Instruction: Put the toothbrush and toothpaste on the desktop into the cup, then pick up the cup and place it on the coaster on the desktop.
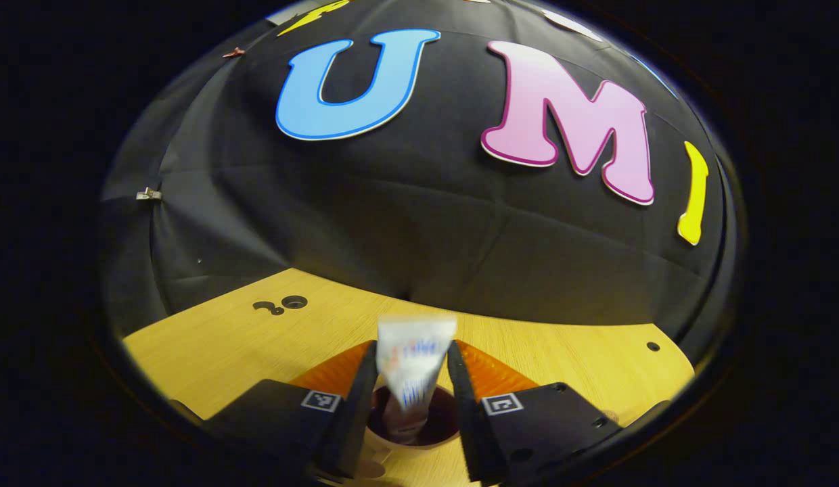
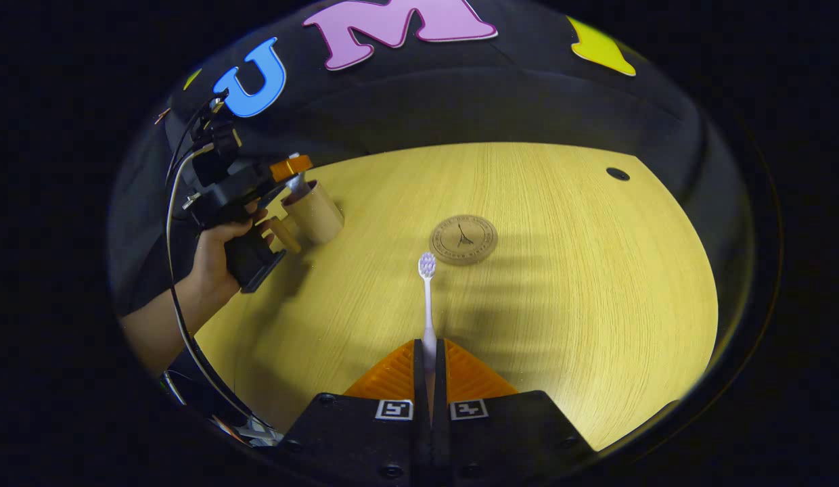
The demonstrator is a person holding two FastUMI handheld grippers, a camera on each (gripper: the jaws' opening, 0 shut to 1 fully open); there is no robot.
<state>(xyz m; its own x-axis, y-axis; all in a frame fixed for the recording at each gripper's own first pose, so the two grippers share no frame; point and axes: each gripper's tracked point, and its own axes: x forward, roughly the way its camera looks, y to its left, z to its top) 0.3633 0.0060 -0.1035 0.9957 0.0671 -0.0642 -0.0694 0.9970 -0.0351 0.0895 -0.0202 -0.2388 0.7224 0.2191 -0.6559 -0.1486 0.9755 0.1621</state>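
Left gripper (image 1: 413,379), jaws parted, white toothpaste tube (image 1: 414,368) dropping into tan mug-shaped cup (image 1: 409,443) — release step. Right gripper (image 2: 429,368) clamps white toothbrush (image 2: 427,304) — next, likely carry it to the cup; round wooden coaster (image 2: 463,239) waits.

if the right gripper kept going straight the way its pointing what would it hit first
Probably the coaster. The right gripper, shut on the toothbrush, points along the brush toward it, the bristle head leading. Height above the desktop is unclear, so it might pass over.
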